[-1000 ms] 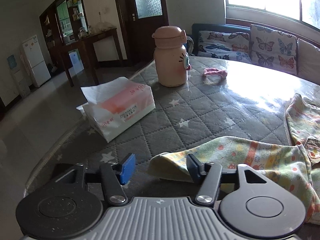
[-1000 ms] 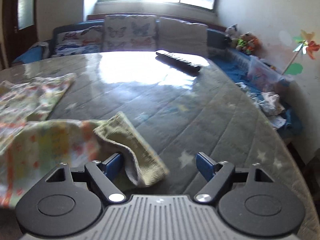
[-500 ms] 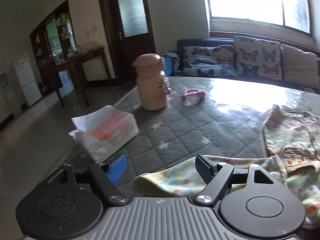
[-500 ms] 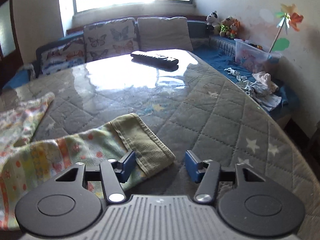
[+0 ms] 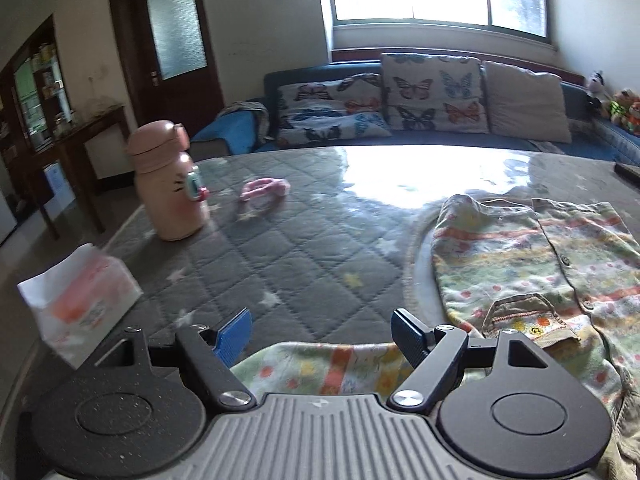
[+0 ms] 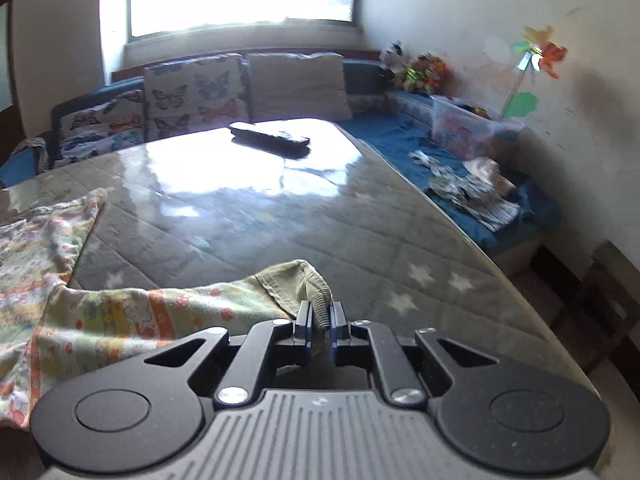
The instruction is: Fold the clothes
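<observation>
A patterned garment (image 5: 532, 264) is spread on the quilted bench (image 5: 304, 248), toward 3 o'clock in the left view. Its ribbed cuff (image 6: 318, 304) is pinched between the right gripper's (image 6: 320, 330) jaws. The left gripper's (image 5: 322, 334) jaws are spread, with a sleeve (image 5: 328, 368) lying between them. A pink bottle (image 5: 168, 184) is seen at 10 o'clock.

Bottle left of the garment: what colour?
Pink bottle, with a pink lid; clearest in the left wrist view.
</observation>
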Tool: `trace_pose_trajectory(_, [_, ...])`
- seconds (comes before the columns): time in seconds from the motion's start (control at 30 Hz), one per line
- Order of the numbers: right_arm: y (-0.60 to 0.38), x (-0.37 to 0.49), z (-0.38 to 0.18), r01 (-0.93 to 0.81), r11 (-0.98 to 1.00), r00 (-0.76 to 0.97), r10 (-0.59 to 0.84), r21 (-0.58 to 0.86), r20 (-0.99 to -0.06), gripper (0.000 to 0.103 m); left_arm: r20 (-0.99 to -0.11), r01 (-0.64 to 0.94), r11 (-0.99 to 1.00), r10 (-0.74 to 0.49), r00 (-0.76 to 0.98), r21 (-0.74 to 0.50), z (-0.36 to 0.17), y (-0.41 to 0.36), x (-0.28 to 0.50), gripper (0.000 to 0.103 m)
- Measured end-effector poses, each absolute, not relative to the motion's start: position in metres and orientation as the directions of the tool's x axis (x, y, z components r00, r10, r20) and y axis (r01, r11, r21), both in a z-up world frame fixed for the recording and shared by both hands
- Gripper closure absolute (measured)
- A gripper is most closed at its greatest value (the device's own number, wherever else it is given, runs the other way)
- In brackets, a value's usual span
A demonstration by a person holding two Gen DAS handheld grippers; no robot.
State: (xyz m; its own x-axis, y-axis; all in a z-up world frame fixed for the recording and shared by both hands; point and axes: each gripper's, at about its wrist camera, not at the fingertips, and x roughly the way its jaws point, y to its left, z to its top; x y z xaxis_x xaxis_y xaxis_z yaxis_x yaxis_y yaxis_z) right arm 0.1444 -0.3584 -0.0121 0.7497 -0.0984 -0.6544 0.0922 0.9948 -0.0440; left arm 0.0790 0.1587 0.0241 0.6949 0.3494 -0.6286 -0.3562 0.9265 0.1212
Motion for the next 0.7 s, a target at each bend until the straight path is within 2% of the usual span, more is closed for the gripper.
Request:
trace_pose_trajectory(0.1, [-0.363, 0.14, -0.021, 0.094, 0.991, 0.723, -0.132, -0.093, -0.678, 0.087, -0.641, -0.324, 0.939, 0.319, 0.698, 0.116, 0.02, 0.154, 0.098, 0.028])
trace_pose_trajectory(0.23, [-0.363, 0.143, -0.002, 0.088, 0.991, 0.748, -0.13, -0.096, -0.651, 0.079, -0.663, -0.27, 0.957, 0.269, 0.698, 0.104, 0.018, 0.146, 0.13, 0.04])
trace_pose_trajectory(0.3, [-0.355, 0.149, 0.008, 0.058, 0.993, 0.76, -0.111, -0.103, -0.64, 0.072, -0.67, -0.249, 0.962, 0.256, 0.697, 0.109, 0.016, 0.141, 0.148, 0.045])
trace_pose_trajectory(0.37, [-0.345, 0.158, 0.015, 0.018, 0.994, 0.768, -0.084, -0.11, -0.635, 0.072, -0.679, -0.228, 0.967, 0.241, 0.693, 0.111, 0.013, 0.136, 0.167, 0.051])
trace_pose_trajectory(0.5, [-0.311, 0.189, 0.021, -0.103, 0.992, 0.763, 0.033, -0.072, -0.646, 0.07, -0.689, -0.207, 0.97, 0.236, 0.685, 0.127, 0.006, 0.128, 0.204, 0.055])
trace_pose_trajectory(0.7, [-0.255, 0.241, 0.013, -0.251, 0.968, 0.725, 0.173, -0.022, -0.667, 0.07, -0.701, -0.199, 0.973, 0.225, 0.677, 0.121, -0.005, 0.131, 0.252, 0.055])
